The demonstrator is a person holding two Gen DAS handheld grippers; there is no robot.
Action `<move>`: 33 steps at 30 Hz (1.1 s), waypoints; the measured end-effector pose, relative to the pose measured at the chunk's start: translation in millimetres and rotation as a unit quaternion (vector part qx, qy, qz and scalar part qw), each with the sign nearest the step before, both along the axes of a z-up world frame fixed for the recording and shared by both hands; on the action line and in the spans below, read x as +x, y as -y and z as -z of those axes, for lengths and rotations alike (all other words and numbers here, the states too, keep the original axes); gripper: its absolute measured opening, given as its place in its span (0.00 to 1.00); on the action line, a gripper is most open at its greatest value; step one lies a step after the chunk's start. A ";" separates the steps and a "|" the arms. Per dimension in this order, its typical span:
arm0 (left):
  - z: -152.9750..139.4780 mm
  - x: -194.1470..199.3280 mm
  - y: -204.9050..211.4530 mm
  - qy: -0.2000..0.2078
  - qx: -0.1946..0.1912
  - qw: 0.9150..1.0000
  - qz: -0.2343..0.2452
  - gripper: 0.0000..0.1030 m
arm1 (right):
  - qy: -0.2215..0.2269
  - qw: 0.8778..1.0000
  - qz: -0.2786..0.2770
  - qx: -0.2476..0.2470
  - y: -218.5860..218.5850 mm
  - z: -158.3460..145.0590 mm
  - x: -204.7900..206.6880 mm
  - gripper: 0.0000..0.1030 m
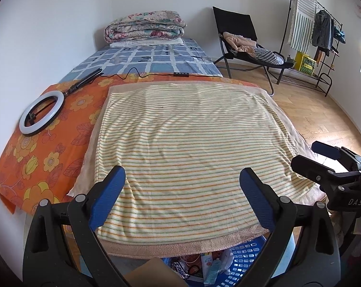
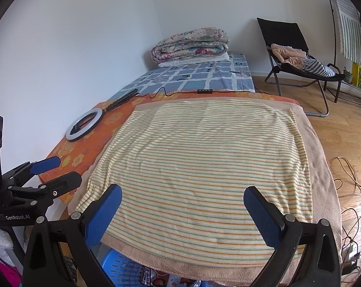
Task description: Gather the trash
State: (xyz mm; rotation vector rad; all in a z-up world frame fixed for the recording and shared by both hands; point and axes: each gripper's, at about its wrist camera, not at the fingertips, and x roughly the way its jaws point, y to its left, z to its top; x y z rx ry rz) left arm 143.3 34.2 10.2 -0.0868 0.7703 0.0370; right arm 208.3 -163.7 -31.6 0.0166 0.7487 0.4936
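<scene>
Bed [image 1: 185, 124]: trash basket [image 1: 245, 263] below L claw [image 1: 181, 184]

You can read "DAS" on the right gripper [image 1: 333, 157] body. "GenRobot.AI" is printed on the left gripper [image 2: 53, 172] — nothing else is legible.

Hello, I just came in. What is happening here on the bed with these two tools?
A person holds two grippers above a striped towel spread on the bed. The left gripper and the right gripper are both open and hold nothing. No trash lies on the towel. Below the near edge of the towel stands a blue basket with wrappers and packets in it. A ring light lies on the orange flowered sheet, untouched.
</scene>
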 end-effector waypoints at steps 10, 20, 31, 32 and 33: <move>0.0 0.0 -0.9 0.000 0.000 1.000 -0.002 0.95 | 0.002 1.000 0.005 -0.013 -2.0 1.1 -0.1 1.00; 4.1 0.1 -9.3 -0.002 0.005 1.000 -0.005 0.95 | 0.007 1.000 0.008 -0.017 -1.6 0.1 -0.4 1.00; 6.1 0.3 -7.3 -0.005 0.008 1.000 -0.005 0.95 | 0.007 1.000 0.008 -0.017 -1.3 0.0 -2.2 1.00; 6.3 0.3 -7.6 -0.006 0.008 1.000 -0.005 0.95 | 0.008 1.000 0.008 -0.017 -1.5 0.2 -1.9 1.00; 6.2 0.1 -7.3 -0.006 0.008 1.000 -0.004 0.95 | 0.008 1.000 0.008 -0.018 -1.5 0.2 -2.0 1.00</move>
